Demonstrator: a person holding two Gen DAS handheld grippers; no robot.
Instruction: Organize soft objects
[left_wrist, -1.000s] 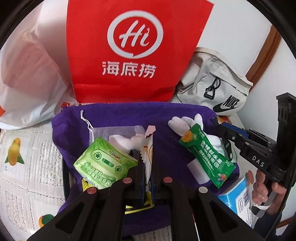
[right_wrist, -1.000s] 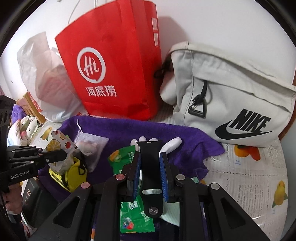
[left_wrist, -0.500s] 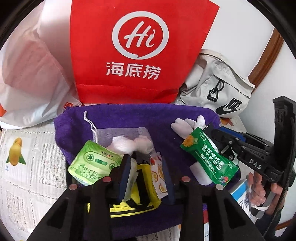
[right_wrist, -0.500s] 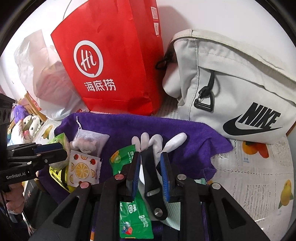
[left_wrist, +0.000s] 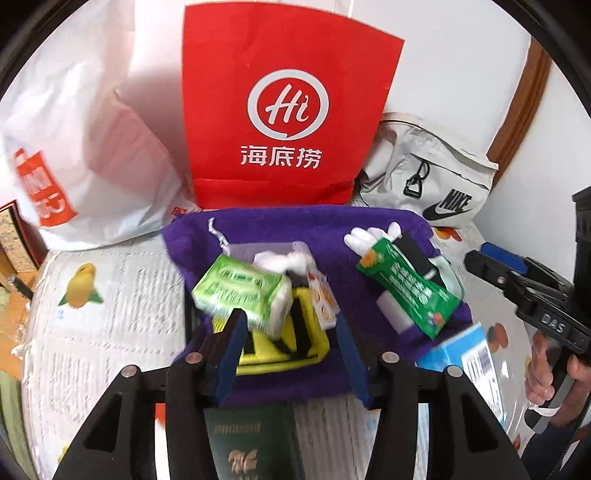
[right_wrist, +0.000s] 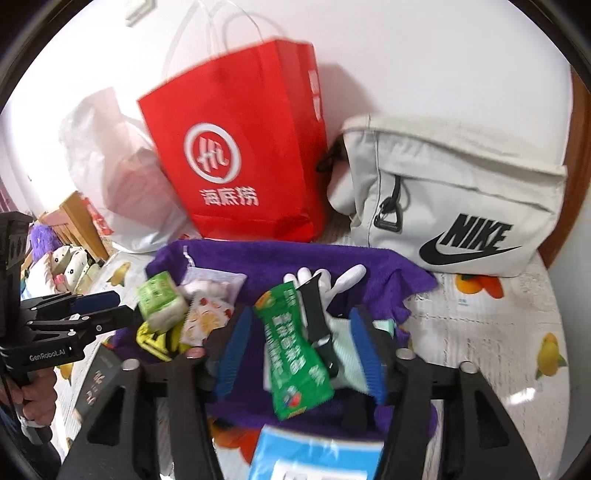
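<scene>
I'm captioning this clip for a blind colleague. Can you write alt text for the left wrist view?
The left gripper, jaws wide open and empty, hovers over a purple towel strewn with small items: a light green tissue pack, a yellow pouch, a dark green snack packet and a white glove. Behind stand a red paper bag, a white plastic bag and a beige Nike bag; the right gripper enters from the right.

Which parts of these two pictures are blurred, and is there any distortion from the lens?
Left wrist view: green tissue pack smeared by motion, red bag sharp. Right wrist view: red bag's logo doubled by blur, blue box soft. Both views: fisheye bending, dark round edges.
</scene>
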